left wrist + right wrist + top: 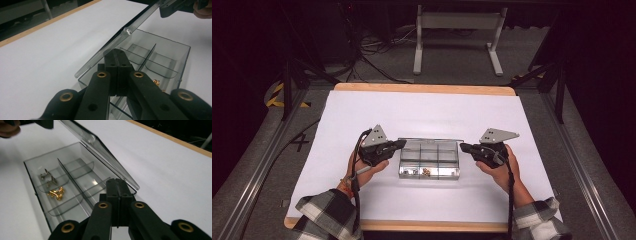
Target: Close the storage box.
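Clear box (429, 160) mid-table, lid (100, 145) tilted up, between left gripper (400, 144) and right gripper (463, 147). Both pairs of jaws pressed together, empty, at the box's ends. Gold bits (56, 192) inside, too small to name.

Left gripper (398, 144) and right gripper (463, 147) face each other, jaws pressed together
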The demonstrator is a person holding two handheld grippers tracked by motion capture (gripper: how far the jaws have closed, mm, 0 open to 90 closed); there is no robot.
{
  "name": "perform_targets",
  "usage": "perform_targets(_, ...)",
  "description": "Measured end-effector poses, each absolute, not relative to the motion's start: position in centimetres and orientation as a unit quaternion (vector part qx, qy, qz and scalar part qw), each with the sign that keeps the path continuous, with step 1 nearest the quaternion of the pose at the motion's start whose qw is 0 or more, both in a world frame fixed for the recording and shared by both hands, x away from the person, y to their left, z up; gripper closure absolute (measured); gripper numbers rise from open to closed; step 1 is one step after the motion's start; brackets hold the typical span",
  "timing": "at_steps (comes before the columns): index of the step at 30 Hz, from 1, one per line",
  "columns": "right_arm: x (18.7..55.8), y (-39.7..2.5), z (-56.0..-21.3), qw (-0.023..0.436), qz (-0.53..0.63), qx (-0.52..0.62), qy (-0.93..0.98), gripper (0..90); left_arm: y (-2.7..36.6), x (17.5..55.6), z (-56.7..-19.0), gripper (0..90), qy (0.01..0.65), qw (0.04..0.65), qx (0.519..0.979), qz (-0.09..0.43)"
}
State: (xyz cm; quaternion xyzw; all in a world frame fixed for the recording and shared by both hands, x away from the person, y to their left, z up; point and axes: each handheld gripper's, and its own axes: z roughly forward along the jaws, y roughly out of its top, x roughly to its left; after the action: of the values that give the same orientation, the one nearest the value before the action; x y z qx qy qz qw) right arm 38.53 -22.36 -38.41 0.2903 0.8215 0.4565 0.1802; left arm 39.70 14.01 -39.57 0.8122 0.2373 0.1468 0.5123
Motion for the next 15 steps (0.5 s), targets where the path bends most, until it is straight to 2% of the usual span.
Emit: perform_targets(15,37.4,-22.1,-37.8,0.184,0.471,0.271,0.819,90.0,14.2,39.1,-39.2,89.9,0.223,0.505,0.82,0.153)
